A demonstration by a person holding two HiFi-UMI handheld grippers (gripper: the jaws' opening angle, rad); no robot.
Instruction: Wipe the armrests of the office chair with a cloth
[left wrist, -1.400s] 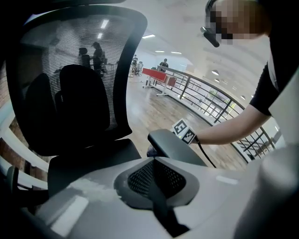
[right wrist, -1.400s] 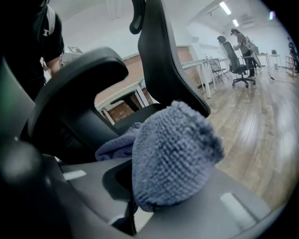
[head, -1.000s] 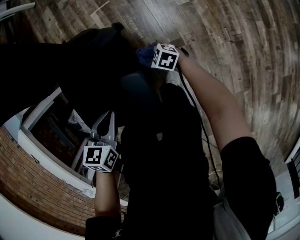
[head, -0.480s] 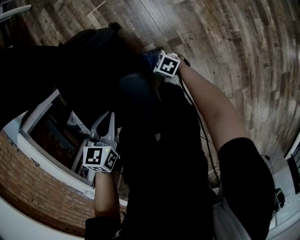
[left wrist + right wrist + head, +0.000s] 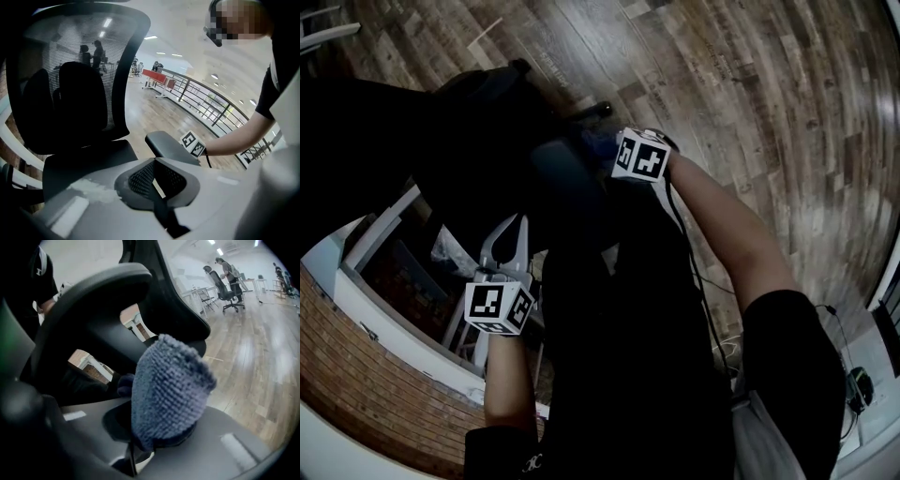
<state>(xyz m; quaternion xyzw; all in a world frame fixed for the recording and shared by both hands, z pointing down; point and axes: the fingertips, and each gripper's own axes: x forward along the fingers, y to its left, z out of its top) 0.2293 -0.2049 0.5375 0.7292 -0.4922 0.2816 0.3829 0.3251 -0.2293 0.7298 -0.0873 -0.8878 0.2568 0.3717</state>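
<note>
Black mesh-backed office chair [image 5: 70,84] stands on the wooden plank floor [image 5: 750,94]. Its dark padded armrest [image 5: 166,144] lies nearest the right gripper [image 5: 161,427], whose fingers pinch a blue knitted cloth [image 5: 166,390]. The cloth sits just beside the pad; contact cannot be made out. The left gripper [image 5: 155,171] is near the seat, its fingers [image 5: 136,180] pressed together, empty.

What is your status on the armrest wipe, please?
Left gripper shut, empty. Right gripper shut on cloth, beside the armrest; contact unclear. Nothing in the way.
</note>
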